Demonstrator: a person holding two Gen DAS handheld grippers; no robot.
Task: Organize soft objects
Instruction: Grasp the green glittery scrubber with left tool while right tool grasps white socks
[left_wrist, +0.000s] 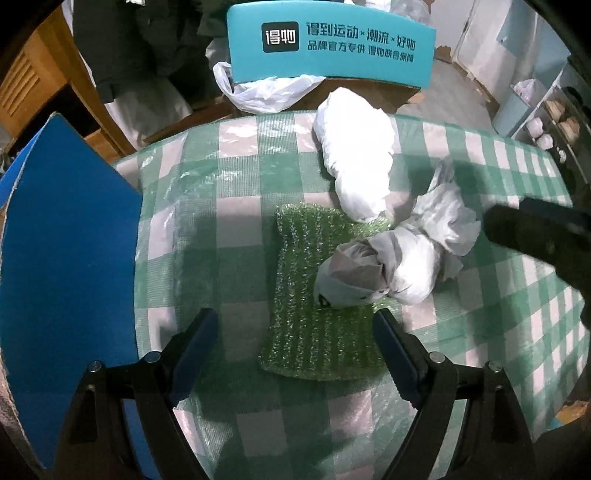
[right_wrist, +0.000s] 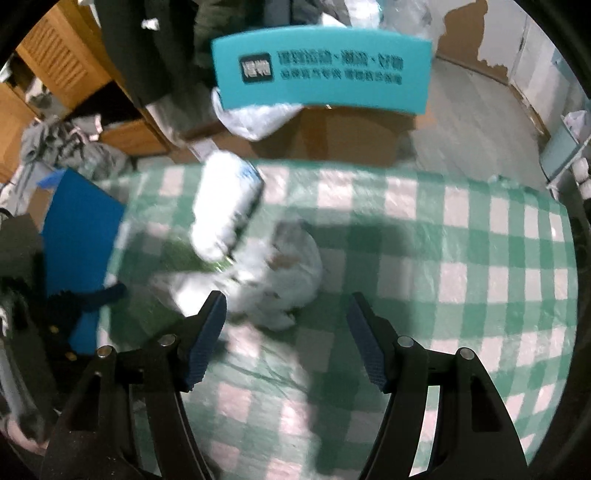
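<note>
A green bubble-wrap sheet (left_wrist: 314, 295) lies flat on the green-and-white checked tablecloth (left_wrist: 229, 206). A long white soft bundle (left_wrist: 356, 155) lies behind it. A crumpled white and grey bag bundle (left_wrist: 399, 258) rests partly on the sheet's right side. My left gripper (left_wrist: 295, 332) is open and empty, its fingers on either side of the sheet's near end. My right gripper (right_wrist: 286, 325) is open and empty, just in front of the crumpled bundle (right_wrist: 280, 273). The long white bundle (right_wrist: 225, 206) shows blurred behind it. The green sheet (right_wrist: 159, 295) is at the left.
A blue board (left_wrist: 66, 258) stands at the table's left edge, also in the right wrist view (right_wrist: 81, 229). A teal chair back with printed text (left_wrist: 332, 48) and a cardboard box with a plastic bag (left_wrist: 266, 92) stand behind the table. The right gripper's dark body (left_wrist: 543, 236) enters from the right.
</note>
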